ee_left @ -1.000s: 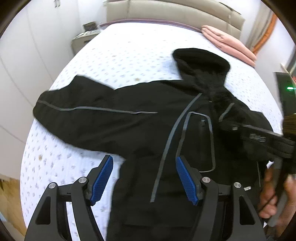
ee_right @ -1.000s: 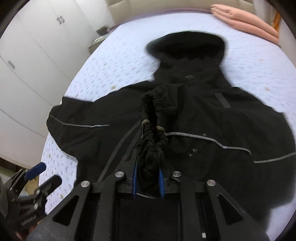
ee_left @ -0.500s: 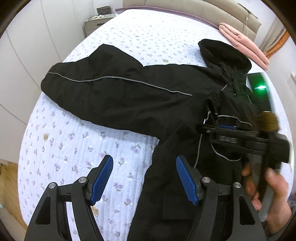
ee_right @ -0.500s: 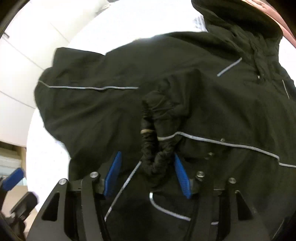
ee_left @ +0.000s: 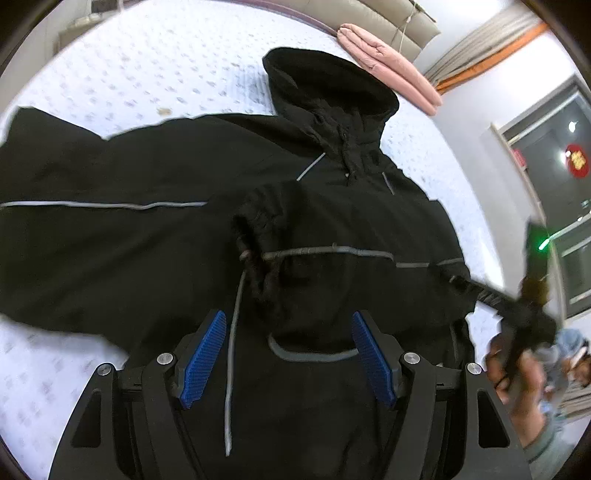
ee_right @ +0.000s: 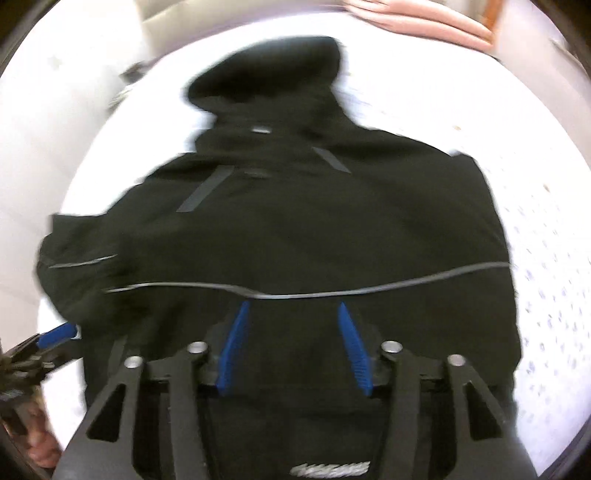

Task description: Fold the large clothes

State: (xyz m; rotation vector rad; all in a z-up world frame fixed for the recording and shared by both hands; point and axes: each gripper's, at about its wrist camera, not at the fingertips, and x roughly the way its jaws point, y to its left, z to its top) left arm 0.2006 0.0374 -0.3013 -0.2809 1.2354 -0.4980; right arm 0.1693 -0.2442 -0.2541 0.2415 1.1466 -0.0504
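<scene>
A black hooded jacket [ee_left: 332, 221] with grey reflective piping lies flat on the bed, hood [ee_left: 328, 85] toward the headboard. Its right sleeve is folded across the chest, the gathered cuff [ee_left: 258, 236] resting near the middle. The left sleeve [ee_left: 74, 206] stretches out to the left. My left gripper [ee_left: 288, 339] is open and empty just above the jacket's lower front. My right gripper [ee_right: 291, 332] is open and empty over the jacket [ee_right: 295, 229], away from the cuff; it also shows at the right in the left wrist view [ee_left: 517, 306]. The right wrist view is blurred.
The bed [ee_left: 147, 66] has a white quilt with small purple flowers. Folded pink bedding [ee_left: 391, 70] lies by the beige headboard [ee_left: 369, 14]. A window [ee_left: 554, 166] and curtains are at the right. White wardrobe doors are at the left of the bed [ee_right: 44, 129].
My right gripper has let go of the sleeve cuff, left it on the jacket's chest, and pulled back to the right. My left gripper has swung over the jacket's front.
</scene>
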